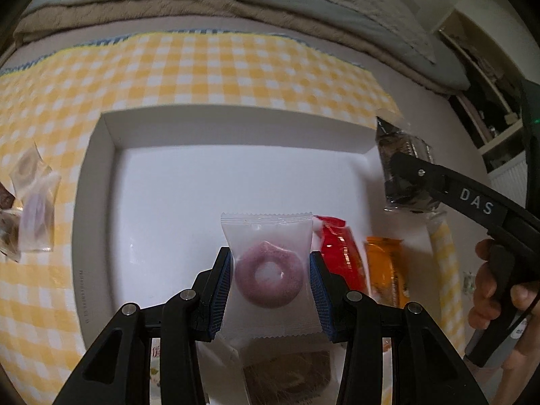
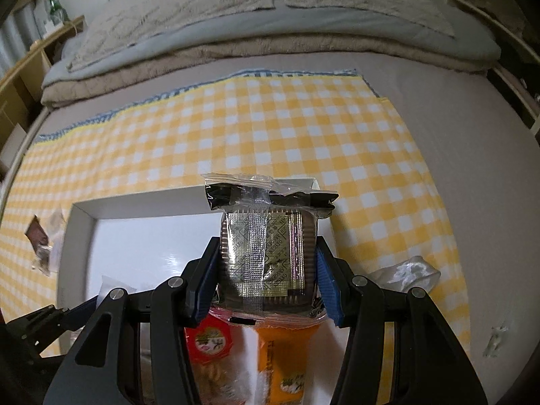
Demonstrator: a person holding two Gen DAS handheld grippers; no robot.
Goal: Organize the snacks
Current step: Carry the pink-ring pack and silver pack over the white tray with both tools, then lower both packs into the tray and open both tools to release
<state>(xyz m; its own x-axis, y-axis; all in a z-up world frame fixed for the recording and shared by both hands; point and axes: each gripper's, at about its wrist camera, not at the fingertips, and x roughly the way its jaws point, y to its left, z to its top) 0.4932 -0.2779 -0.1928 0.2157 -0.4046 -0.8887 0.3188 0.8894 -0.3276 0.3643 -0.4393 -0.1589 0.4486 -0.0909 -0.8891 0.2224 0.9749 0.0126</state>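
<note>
The doughnut packet [image 1: 270, 263] (frosted wrapper, pink ring inside) is clenched between the left claw [image 1: 270, 281] pads, above the white tray [image 1: 101, 182]. Just right of that claw lie a red packet [image 1: 341, 256] and an orange packet [image 1: 388, 270] in the tray. The right claw [image 2: 268, 278] grasps a dark biscuit packet [image 2: 268, 253] over the tray's right end. Beneath everything spreads a yellow checked cloth [image 2: 270, 128].

tray [image 1: 98, 155]: 1 | doughnut packets [image 1: 270, 270]: 1 | red packets [image 1: 341, 256]: 1 | orange packets [image 1: 388, 270]: 1 | dark biscuit packets [image 2: 266, 253]: 1
</note>
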